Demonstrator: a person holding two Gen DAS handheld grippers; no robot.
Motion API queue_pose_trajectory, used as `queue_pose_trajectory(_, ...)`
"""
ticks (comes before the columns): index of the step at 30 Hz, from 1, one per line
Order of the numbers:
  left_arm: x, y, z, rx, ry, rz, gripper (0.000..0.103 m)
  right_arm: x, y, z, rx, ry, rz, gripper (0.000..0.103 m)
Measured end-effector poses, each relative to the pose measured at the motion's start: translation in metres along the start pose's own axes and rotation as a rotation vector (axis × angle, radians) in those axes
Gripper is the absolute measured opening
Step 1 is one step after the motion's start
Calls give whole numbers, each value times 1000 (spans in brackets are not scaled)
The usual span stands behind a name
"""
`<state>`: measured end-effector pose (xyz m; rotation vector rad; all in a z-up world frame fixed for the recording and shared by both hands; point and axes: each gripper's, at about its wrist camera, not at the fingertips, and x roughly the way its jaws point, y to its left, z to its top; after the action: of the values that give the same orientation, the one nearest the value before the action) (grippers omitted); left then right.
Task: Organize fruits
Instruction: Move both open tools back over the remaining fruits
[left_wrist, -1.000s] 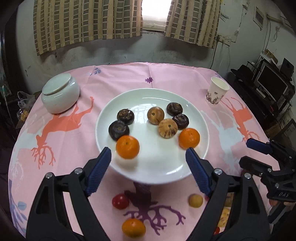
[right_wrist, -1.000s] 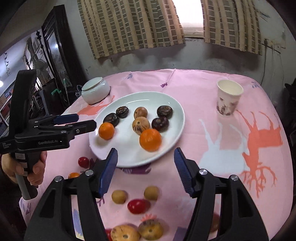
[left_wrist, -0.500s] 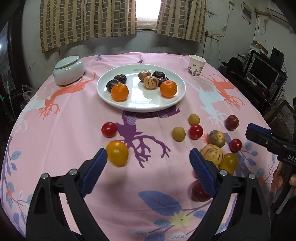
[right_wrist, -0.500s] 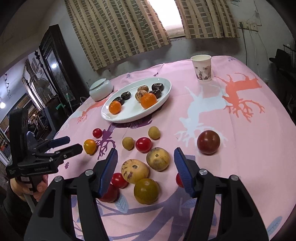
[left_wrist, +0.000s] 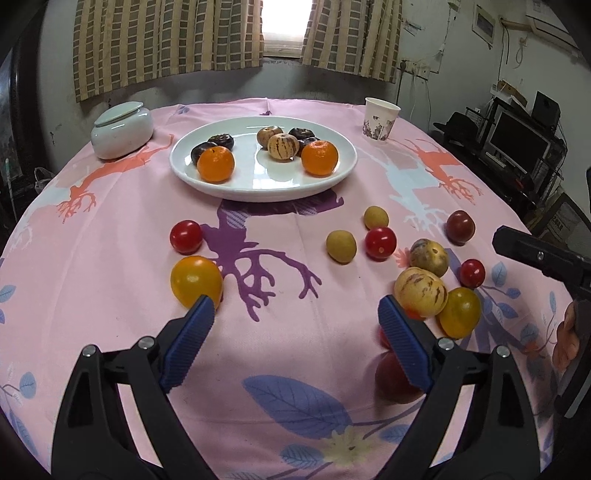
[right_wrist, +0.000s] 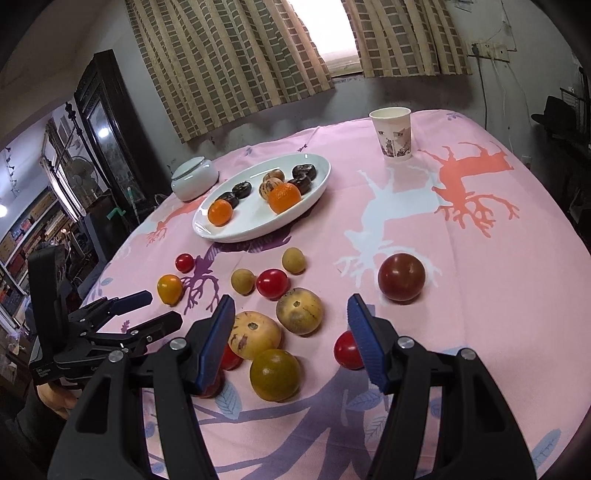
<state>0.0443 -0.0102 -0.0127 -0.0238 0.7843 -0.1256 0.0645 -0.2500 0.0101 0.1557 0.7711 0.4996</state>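
A white plate (left_wrist: 343, 173) at the back of the pink cloth holds two oranges, several dark fruits and two pale striped ones. Loose fruit lies nearer. A yellow-orange tomato (left_wrist: 195, 282) sits just beyond my left gripper's (left_wrist: 295, 310) left fingertip, with a red cherry tomato (left_wrist: 185, 236) behind it. My left gripper is open and empty. My right gripper (right_wrist: 291, 306) is open over a cluster: two pale striped fruits (right_wrist: 255, 334), a yellow-green tomato (right_wrist: 275, 374) and a small red tomato (right_wrist: 345, 350). It touches none of them. A dark red tomato (right_wrist: 401, 277) lies beyond its right finger.
A lidded white jar (left_wrist: 122, 129) stands at the back left and a paper cup (left_wrist: 381, 118) at the back right. Two longans (left_wrist: 340, 246) and a red tomato (left_wrist: 380, 242) lie mid-table. A dark cabinet (right_wrist: 99, 147) and shelves flank the round table.
Both grippers have drawn back from the plate toward the near side of the table, so the loose fruit has come into view. The left jaws stand slightly wider.
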Motion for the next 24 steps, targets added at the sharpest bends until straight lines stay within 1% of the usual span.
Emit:
queue_pose_trajectory(3,-7,-9,0,102,-41,23,92,5,3,-3,-31,10,-43,64)
queue_pose_trajectory(5,-16,-11,1,120,-76,19,94,8,6,-5,-49,15,-52,64)
queue_pose_trajectory(6,-19,-11,1,118,-81,4,97,10,7,-6,-59,18,-57,64)
queue_pose_trajectory(9,-21,-9,2,102,-72,-25,98,16,11,-10,-89,28,-74,64)
queue_pose_trajectory(14,-17,-7,1,85,-46,-17,98,29,13,-15,-110,53,-117,64)
queue_pose_trajectory(18,-15,-6,1,80,-32,-17,98,34,14,-12,-96,69,-157,64)
queue_pose_trajectory(20,-14,-4,0,71,-24,-20,98,40,14,-8,-87,94,-164,64)
queue_pose_trajectory(24,-12,-2,0,55,-16,-17,98,59,22,-1,-131,156,-224,64)
